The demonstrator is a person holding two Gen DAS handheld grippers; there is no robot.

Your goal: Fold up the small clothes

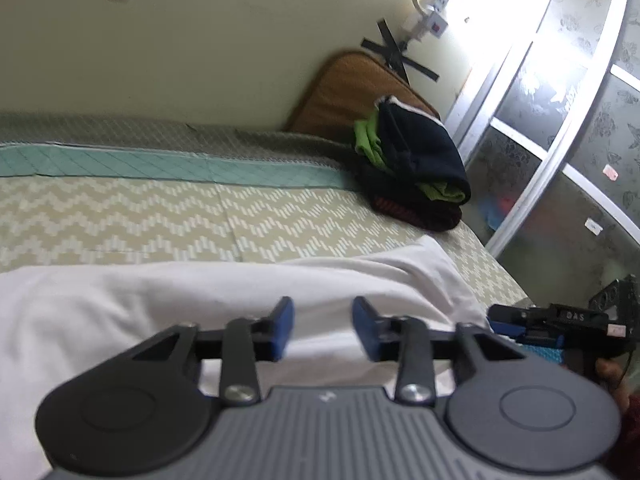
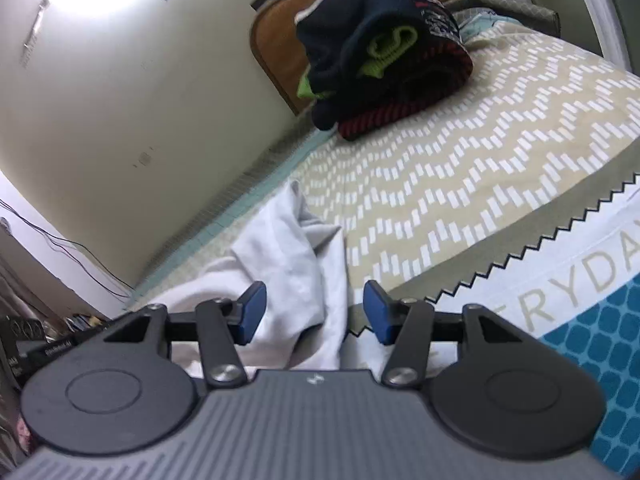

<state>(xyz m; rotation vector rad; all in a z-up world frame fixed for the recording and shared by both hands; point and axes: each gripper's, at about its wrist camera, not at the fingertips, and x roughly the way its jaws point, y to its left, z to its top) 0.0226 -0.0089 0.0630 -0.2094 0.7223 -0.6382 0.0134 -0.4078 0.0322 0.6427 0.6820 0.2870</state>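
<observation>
A white garment (image 1: pixel 224 292) lies rumpled across the near part of the bed; it also shows in the right wrist view (image 2: pixel 288 264) as a bunched fold. My left gripper (image 1: pixel 322 330) is open just above the garment's near edge, holding nothing. My right gripper (image 2: pixel 314 314) is open over the garment's end, with the cloth lying between and below its blue pads (image 2: pixel 252 312). The right gripper's body (image 1: pixel 560 324) shows at the right edge of the left wrist view.
A stack of folded dark clothes with green pieces (image 1: pixel 412 168) sits at the bed's far corner (image 2: pixel 376 52) before a brown cushion (image 1: pixel 352 88). The zigzag-patterned bedspread (image 1: pixel 160 216) spreads between. A wall runs behind, a frosted glass partition (image 1: pixel 568 120) to the right.
</observation>
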